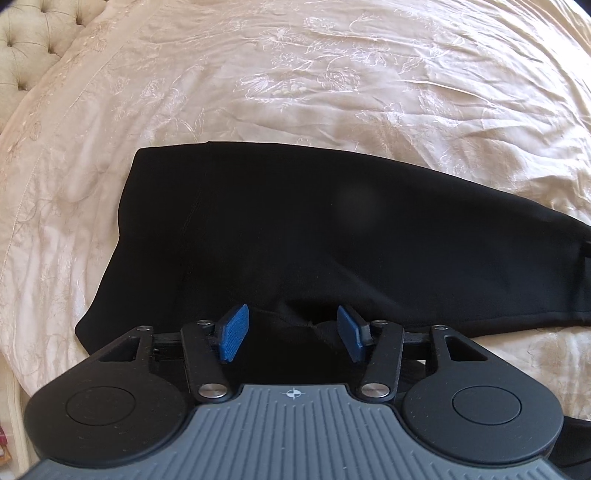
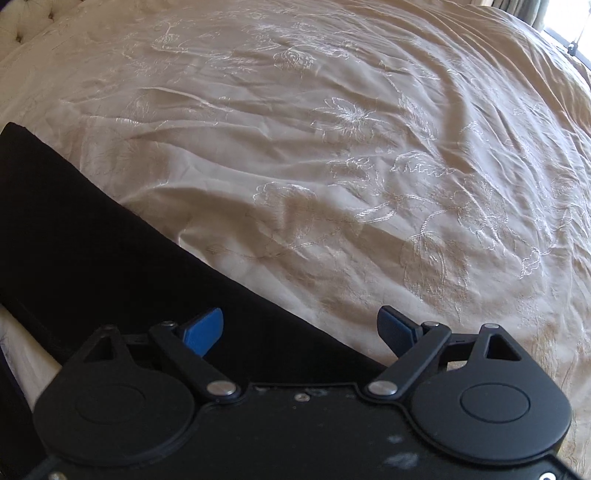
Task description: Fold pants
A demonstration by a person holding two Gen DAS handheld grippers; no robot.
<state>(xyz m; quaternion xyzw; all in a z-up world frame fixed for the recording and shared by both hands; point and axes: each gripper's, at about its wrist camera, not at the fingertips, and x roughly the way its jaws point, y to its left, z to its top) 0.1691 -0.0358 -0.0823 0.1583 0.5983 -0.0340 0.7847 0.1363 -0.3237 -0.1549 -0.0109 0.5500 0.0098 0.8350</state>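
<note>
Black pants [image 1: 295,221] lie flat across a cream bedspread [image 1: 295,74], folded lengthwise, with the wide end to the left. My left gripper [image 1: 293,332] points down at their near edge. Its blue pads [image 1: 234,334] stand apart, and a small pucker of black cloth rises between them without either pad pressing on it. In the right wrist view a pant leg [image 2: 92,240] runs as a dark band from upper left to bottom centre. My right gripper [image 2: 301,328] hovers over the leg's far edge, open wide, with one pad over the cloth and the other over the bedspread [image 2: 332,147].
A tufted headboard [image 1: 22,48] stands at the far left of the bed. The embroidered bedspread is wrinkled and stretches well beyond the pants. A bright window [image 2: 569,33] shows past the bed's far right corner.
</note>
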